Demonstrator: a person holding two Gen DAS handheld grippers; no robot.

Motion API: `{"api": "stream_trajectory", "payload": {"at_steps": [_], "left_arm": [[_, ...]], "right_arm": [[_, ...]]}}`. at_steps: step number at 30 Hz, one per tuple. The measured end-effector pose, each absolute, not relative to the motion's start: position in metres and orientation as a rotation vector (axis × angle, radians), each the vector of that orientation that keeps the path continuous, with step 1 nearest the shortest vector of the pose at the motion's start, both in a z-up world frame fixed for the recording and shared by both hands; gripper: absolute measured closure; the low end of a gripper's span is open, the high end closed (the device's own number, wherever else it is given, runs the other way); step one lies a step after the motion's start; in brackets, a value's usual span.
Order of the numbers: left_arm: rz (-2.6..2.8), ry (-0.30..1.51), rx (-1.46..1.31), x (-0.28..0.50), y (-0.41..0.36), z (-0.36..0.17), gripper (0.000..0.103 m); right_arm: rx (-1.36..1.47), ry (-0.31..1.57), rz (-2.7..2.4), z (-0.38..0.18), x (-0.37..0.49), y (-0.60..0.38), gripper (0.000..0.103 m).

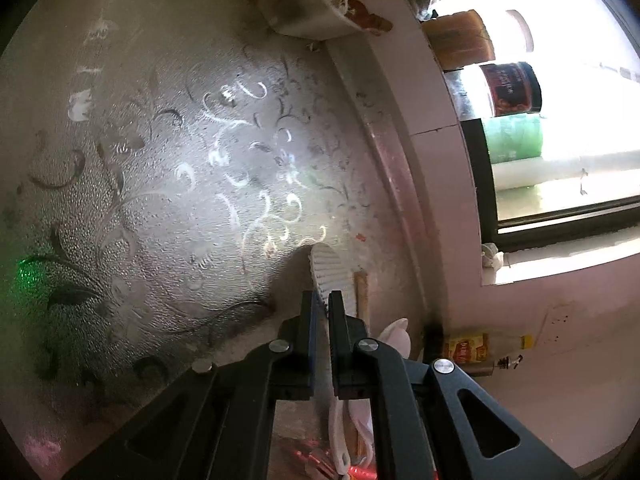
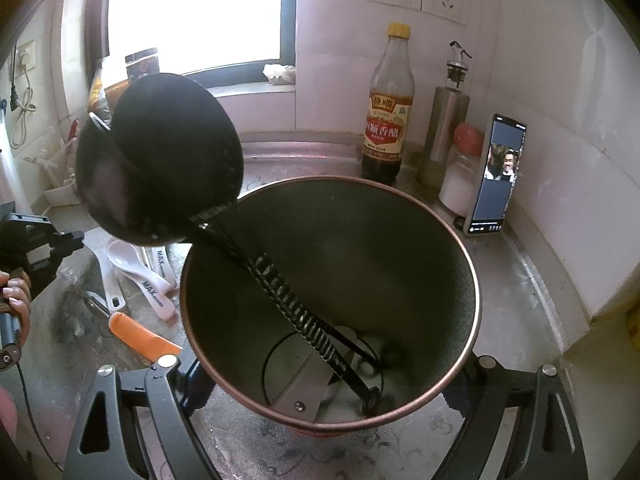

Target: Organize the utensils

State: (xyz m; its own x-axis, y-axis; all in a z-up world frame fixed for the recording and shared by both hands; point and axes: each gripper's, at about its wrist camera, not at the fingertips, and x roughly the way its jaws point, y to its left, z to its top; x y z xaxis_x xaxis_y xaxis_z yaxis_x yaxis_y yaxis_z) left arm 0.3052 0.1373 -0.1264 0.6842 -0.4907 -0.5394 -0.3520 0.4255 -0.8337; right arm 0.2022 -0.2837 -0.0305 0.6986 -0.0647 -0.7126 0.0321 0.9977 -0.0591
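Left hand-held gripper (image 1: 323, 300) pinched nearly closed; right hand-held gripper (image 2: 328, 384) apparently spread wide.

Left wrist cam rolled sideways, close over the embossed floral steel countertop (image 1: 168, 184), facing the window wall; right wrist cam tilted down into the dark copper-rimmed round utensil holder (image 2: 460, 256); both catch the yellow-capped vinegar bottle (image 1: 486, 346) (image 2: 388, 120).

A dark round utensil holder with a copper rim (image 2: 460, 248) holds two black ladles (image 2: 176, 160) leaning left. Beside it on the desk lie white spoons (image 2: 132, 264), a white ridged scoop (image 1: 332, 276) and an orange-handled peeler (image 2: 140, 334).
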Motion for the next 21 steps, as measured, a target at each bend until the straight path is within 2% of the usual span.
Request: {"api": "stream_trajectory", "payload": {"at_steps": [4, 6, 10, 15, 21], "left_arm": [[-0.080, 0.900, -1.156, 0.306, 0.137, -0.128, 0.097], [-0.076, 0.919, -1.152, 0.306, 0.137, -0.127, 0.089], [-0.100, 0.912, -1.184, 0.307, 0.134, -0.122, 0.064], [-0.092, 0.949, -1.163, 0.320, 0.126, -0.117, 0.062], [-0.130, 0.886, -1.255, 0.323, 0.124, -0.128, 0.063]], "right_arm": [[-0.042, 0.796, -0.054, -0.031, 0.202, -0.284, 0.012], [-0.043, 0.796, -0.055, -0.031, 0.202, -0.284, 0.012], [-0.043, 0.796, -0.055, -0.032, 0.202, -0.284, 0.012], [-0.043, 0.796, -0.055, -0.033, 0.202, -0.284, 0.012], [-0.044, 0.796, -0.054, -0.033, 0.202, -0.285, 0.012]]}}
